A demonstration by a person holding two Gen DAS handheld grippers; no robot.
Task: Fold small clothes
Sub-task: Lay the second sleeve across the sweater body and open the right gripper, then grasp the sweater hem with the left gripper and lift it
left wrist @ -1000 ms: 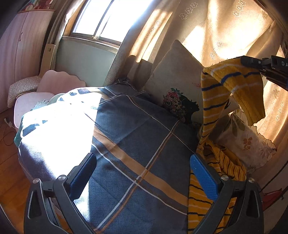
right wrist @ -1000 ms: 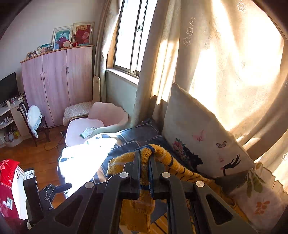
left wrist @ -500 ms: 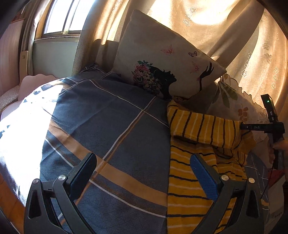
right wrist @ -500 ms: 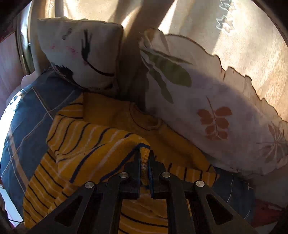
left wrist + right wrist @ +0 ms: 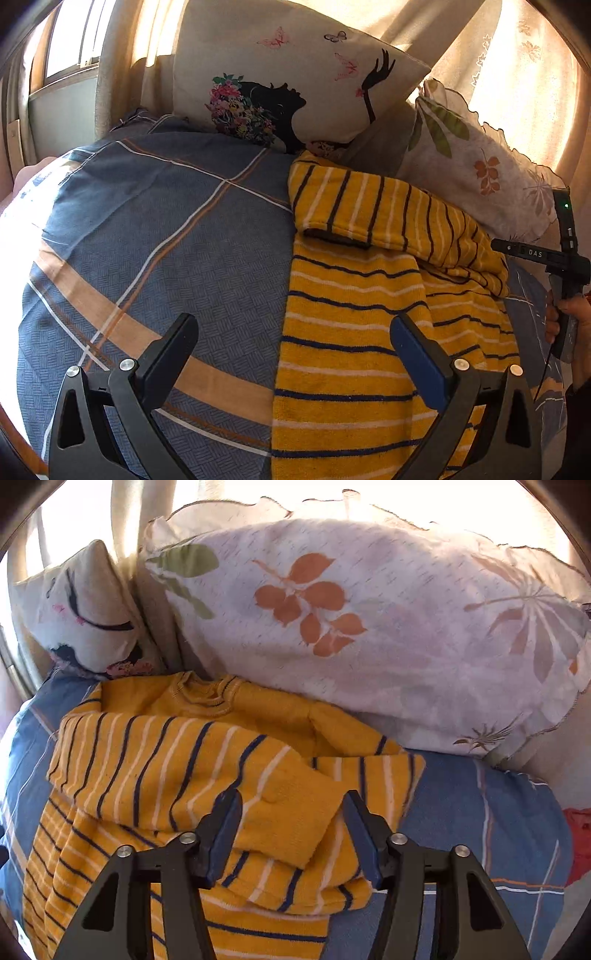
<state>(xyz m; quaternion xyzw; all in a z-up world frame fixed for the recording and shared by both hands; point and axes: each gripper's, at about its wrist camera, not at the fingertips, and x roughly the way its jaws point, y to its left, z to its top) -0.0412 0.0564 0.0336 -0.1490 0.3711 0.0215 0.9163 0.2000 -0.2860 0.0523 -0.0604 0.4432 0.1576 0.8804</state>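
A small yellow sweater with navy and white stripes lies on the blue plaid bed. One sleeve is folded across its chest. In the right wrist view the sweater fills the lower left, the sleeve cuff lying loose. My right gripper is open, its jaws either side of the cuff, holding nothing. It also shows in the left wrist view at the sweater's right edge. My left gripper is open and empty above the sweater's lower left part.
A butterfly-print pillow and a leaf-print pillow lean against the curtain behind the sweater. The plaid bedspread stretches to the left. A red item lies at the bed's right edge.
My right gripper carried the sleeve down across the sweater, laid it there and opened, letting the cuff go. My left gripper moved closer over the bed toward the sweater.
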